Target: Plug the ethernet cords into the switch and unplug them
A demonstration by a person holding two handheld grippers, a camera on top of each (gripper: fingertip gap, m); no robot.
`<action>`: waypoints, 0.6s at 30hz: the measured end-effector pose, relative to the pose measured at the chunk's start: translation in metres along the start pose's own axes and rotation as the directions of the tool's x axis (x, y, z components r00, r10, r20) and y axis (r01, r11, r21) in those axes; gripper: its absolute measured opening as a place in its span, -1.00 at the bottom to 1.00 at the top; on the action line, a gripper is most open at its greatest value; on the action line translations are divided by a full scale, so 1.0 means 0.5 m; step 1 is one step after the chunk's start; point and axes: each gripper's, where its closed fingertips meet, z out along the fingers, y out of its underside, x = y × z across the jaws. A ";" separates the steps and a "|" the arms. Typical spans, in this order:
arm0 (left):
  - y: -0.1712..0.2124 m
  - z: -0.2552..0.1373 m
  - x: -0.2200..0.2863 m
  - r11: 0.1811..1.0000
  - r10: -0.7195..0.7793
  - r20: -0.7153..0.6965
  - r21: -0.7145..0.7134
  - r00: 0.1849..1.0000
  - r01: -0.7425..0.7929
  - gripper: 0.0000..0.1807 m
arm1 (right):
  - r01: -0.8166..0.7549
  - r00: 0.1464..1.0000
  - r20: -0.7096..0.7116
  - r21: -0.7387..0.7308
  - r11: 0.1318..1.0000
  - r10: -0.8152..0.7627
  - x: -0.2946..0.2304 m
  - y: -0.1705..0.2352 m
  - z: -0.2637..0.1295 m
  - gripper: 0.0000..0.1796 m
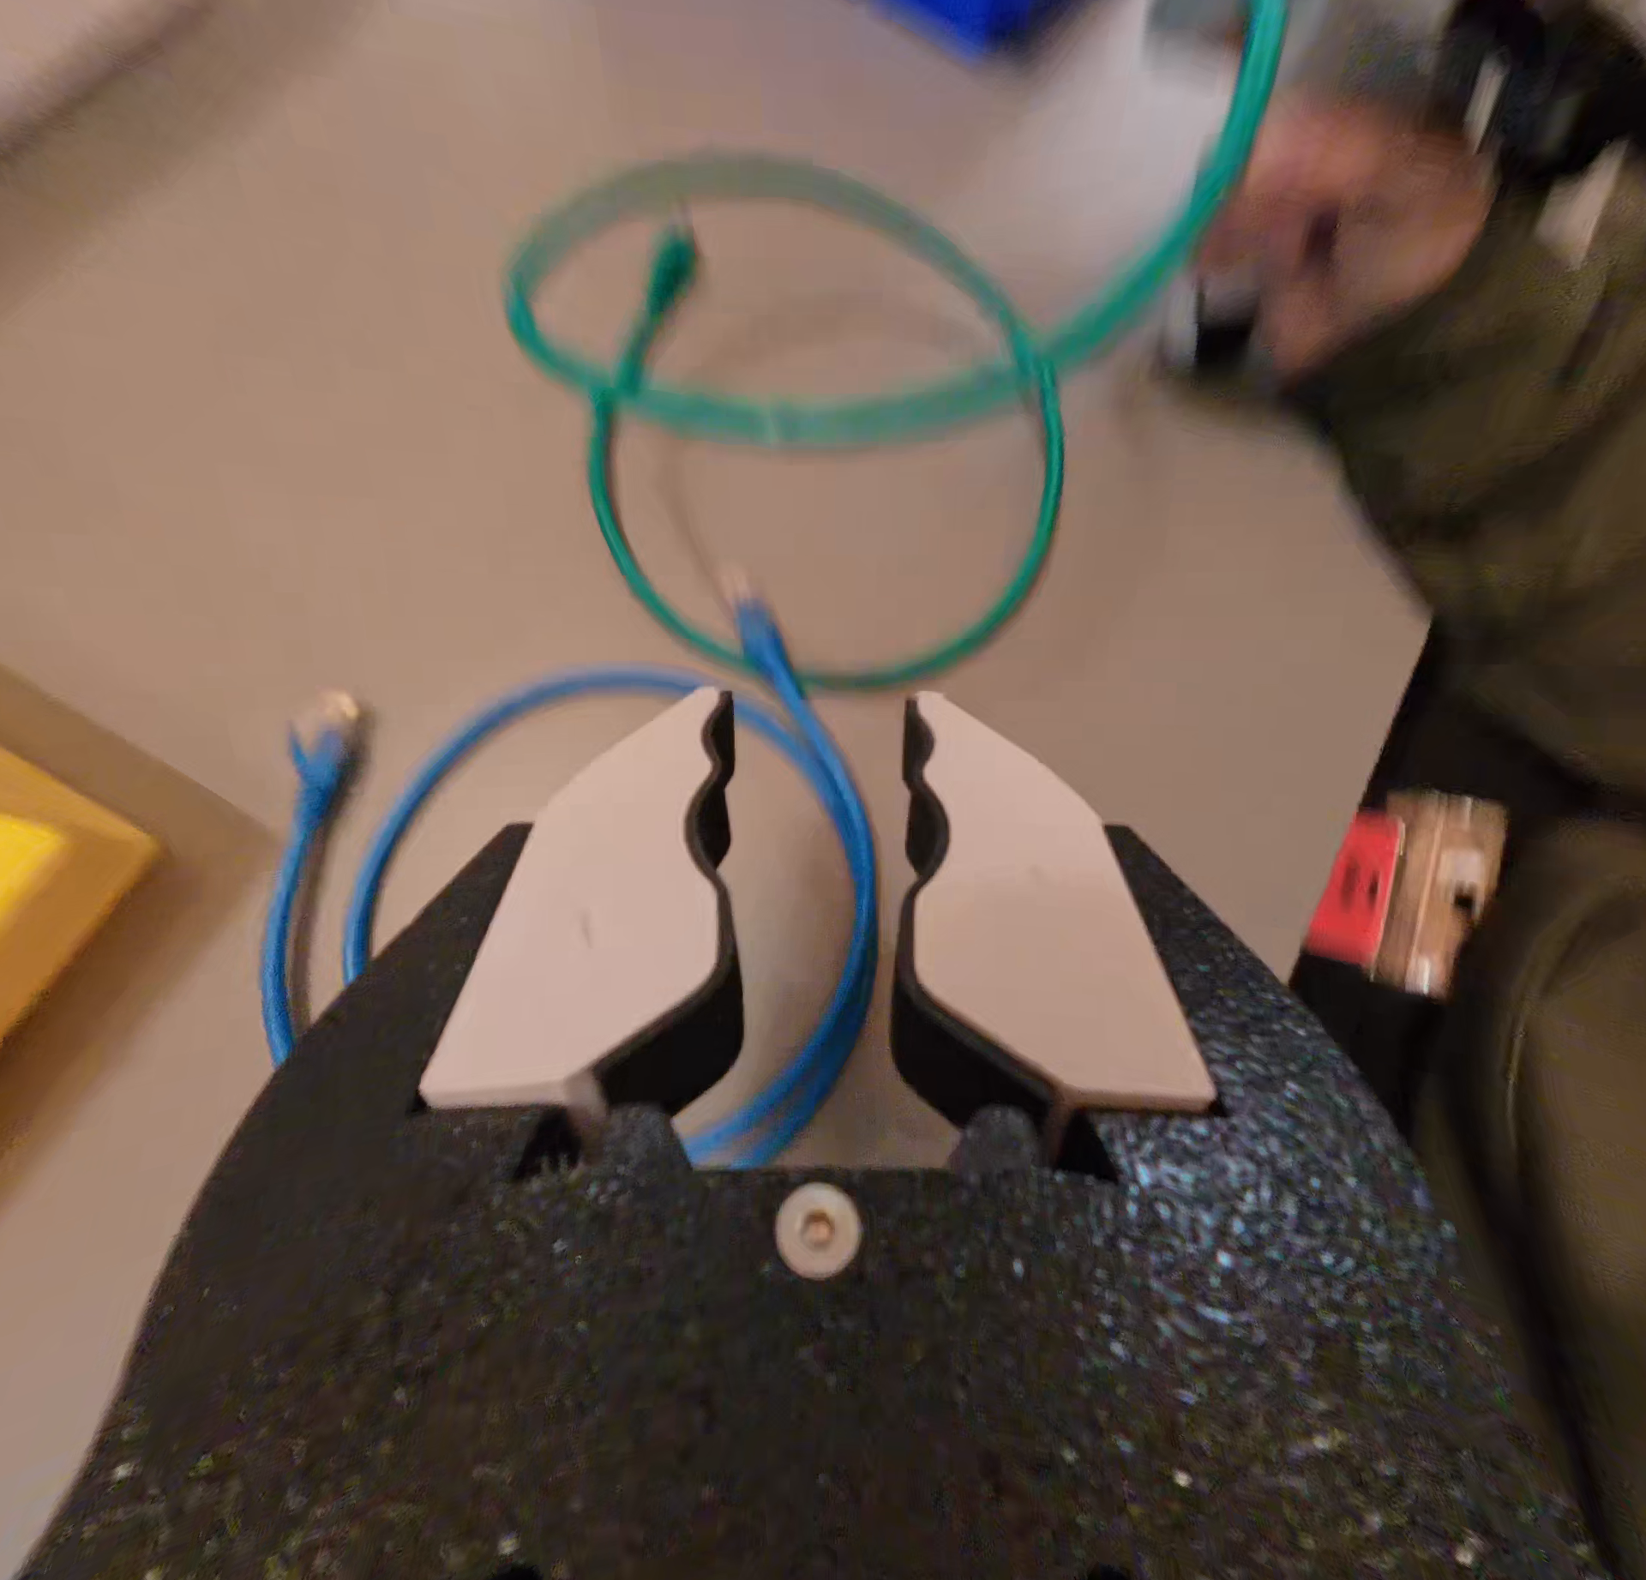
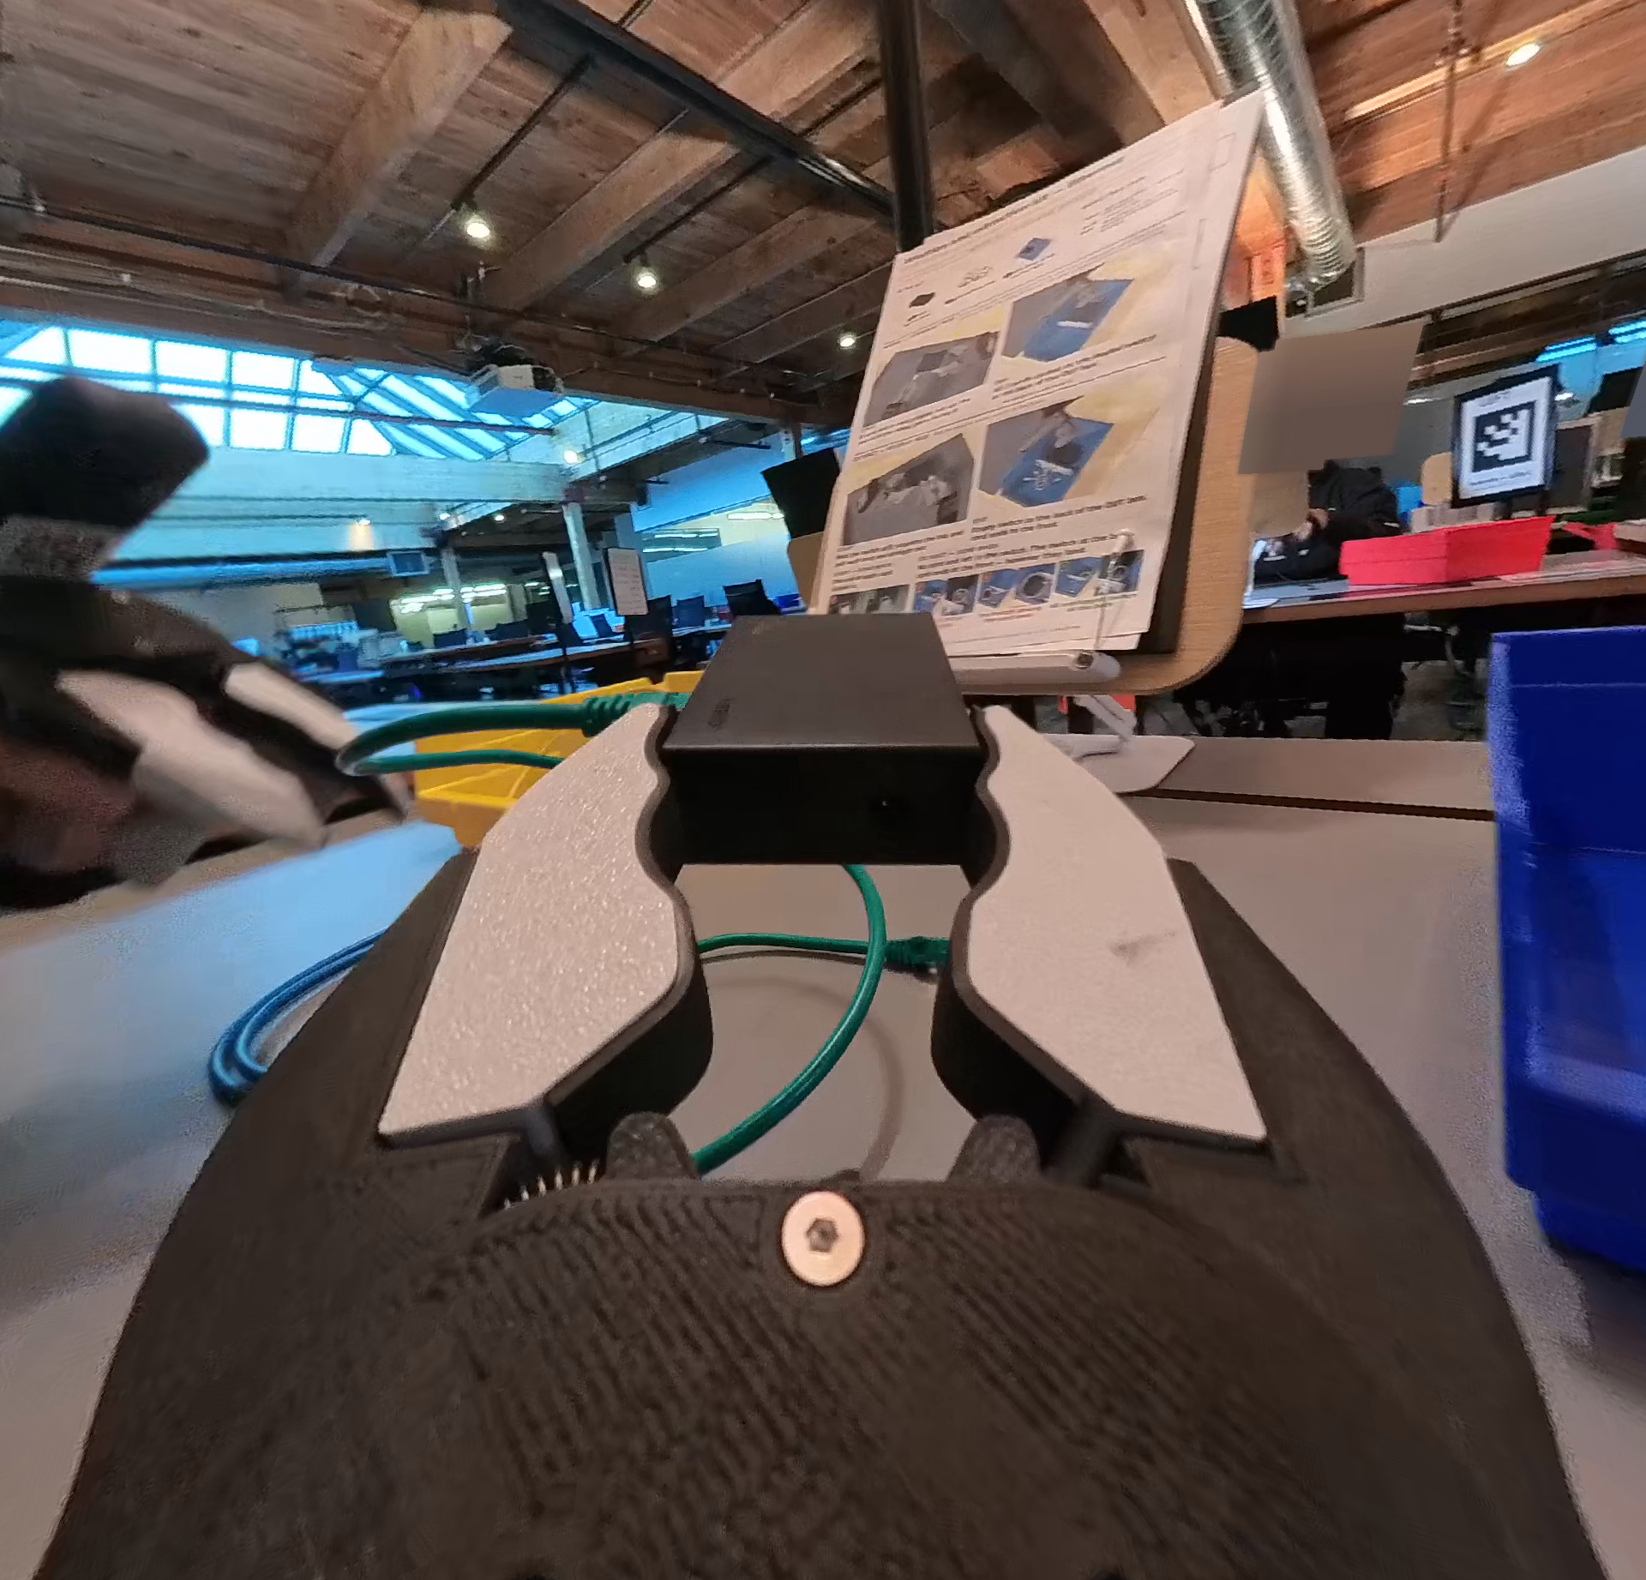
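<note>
Table [image 1: 312, 379]: grey, holds both cords.
Switch [image 2: 819, 736]: black box, clamped across its width by right gripper [image 2: 819, 789], long axis running away from cam, held above table.
Green cord [image 1: 1051, 486]: coiled, one end apparently at switch.
Blue cord [image 1: 855, 842]: looped under left gripper [image 1: 818, 718]; jaws apart, empty, hovering.
Blue plug [image 1: 753, 620]: free, just ahead of tips, axis pointing away. Left gripper nearer; judged next pick.

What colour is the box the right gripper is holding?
Black. The switch shows best in the right wrist view, clamped in the right gripper.
</note>
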 end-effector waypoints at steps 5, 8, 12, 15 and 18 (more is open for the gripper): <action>-0.174 0.016 0.029 0.961 -0.137 -0.098 0.228 0.986 0.156 -0.55 | 0.011 0.997 0.074 -0.013 1.000 -0.010 -0.030 0.008 0.009 -0.31; -0.186 0.090 0.022 0.973 -0.203 -0.178 0.075 0.963 0.219 -0.44 | 0.026 0.992 0.121 -0.013 1.000 -0.024 -0.052 0.010 0.014 -0.31; -0.205 0.148 0.081 0.879 -0.453 -0.577 -0.162 0.679 0.448 -0.41 | 0.037 0.987 0.156 -0.005 0.999 -0.035 -0.072 0.012 0.019 -0.32; -0.213 0.150 0.099 0.837 -0.503 -0.685 -0.233 0.527 0.496 -0.47 | 0.023 0.987 0.156 0.011 1.000 -0.024 -0.067 0.004 0.013 -0.31; -0.224 0.137 0.106 0.833 -0.485 -0.732 -0.220 0.479 0.508 -0.62 | 0.027 0.989 0.147 0.013 1.000 -0.029 -0.068 0.005 0.016 -0.31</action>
